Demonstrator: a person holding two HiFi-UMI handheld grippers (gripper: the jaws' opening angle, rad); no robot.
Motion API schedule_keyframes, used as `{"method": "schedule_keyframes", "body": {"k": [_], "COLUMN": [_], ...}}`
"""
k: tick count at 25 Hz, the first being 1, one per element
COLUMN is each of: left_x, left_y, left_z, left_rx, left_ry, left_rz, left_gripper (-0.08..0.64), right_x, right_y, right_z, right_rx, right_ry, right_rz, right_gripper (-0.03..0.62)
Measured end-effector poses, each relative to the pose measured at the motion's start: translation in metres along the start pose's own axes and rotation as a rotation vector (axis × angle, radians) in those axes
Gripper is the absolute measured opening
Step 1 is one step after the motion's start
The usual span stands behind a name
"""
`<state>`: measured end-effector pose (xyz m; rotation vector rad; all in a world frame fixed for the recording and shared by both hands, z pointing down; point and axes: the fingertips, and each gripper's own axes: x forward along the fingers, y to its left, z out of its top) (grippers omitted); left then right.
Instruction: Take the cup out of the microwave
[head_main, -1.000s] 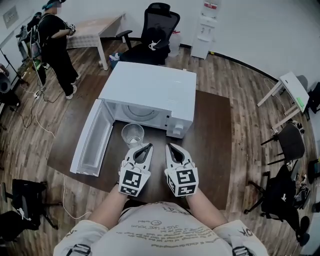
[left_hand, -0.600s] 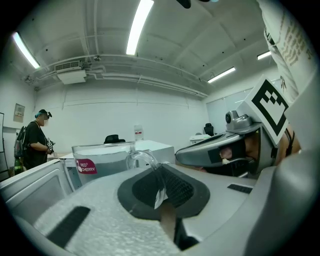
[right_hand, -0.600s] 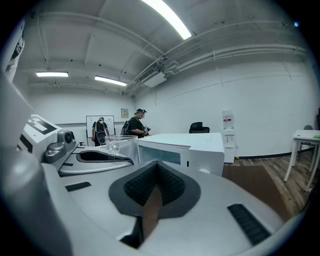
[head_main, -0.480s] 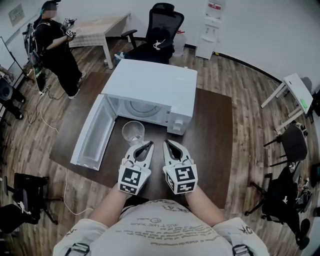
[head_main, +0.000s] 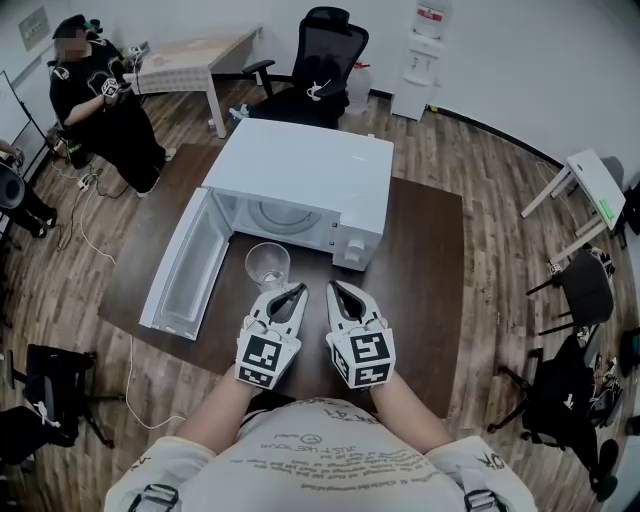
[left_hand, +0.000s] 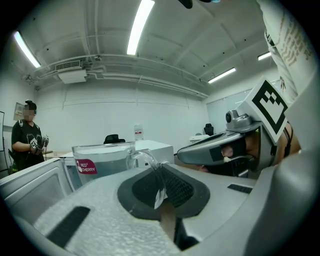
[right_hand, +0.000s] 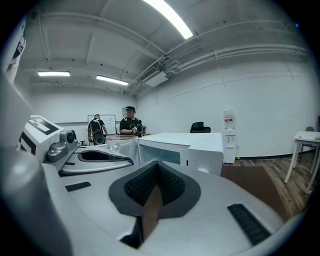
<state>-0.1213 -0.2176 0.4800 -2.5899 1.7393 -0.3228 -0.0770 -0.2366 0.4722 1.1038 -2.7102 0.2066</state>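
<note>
A clear glass cup (head_main: 267, 265) with a red label stands on the dark table (head_main: 425, 270), just in front of the white microwave (head_main: 300, 175), whose door (head_main: 185, 272) hangs open to the left. My left gripper (head_main: 296, 291) is shut, and in the left gripper view (left_hand: 159, 192) the cup's glass handle (left_hand: 142, 159) is pinched in the seam of its pads. My right gripper (head_main: 337, 290) sits close beside it on the right, shut with nothing in it (right_hand: 152, 197). In the right gripper view the cup (right_hand: 114, 146) shows past the left gripper.
The microwave's cavity (head_main: 275, 218) looks empty. A person (head_main: 100, 100) is at the far left by a light desk (head_main: 190, 55). A black office chair (head_main: 315, 65) stands behind the table, a water dispenser (head_main: 420, 45) by the wall, and cables on the floor at left.
Both grippers and the cup stay where they were. The person at the far left has shifted and lowered; the head view has tilted slightly.
</note>
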Motion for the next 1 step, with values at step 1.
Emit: {"method": "schedule_keyframes", "body": {"k": [1], "left_x": [0.0005], "left_y": [-0.0005], "left_z": [-0.0006], "left_rx": [0.001], "left_ry": [0.000], "left_rz": [-0.004], "left_gripper": [0.015], "right_x": [0.0003], "right_y": [-0.0006], "right_z": [-0.0006], "right_rx": [0.000], "right_ry": [0.001], "right_rz": [-0.001], "right_gripper": [0.014]}}
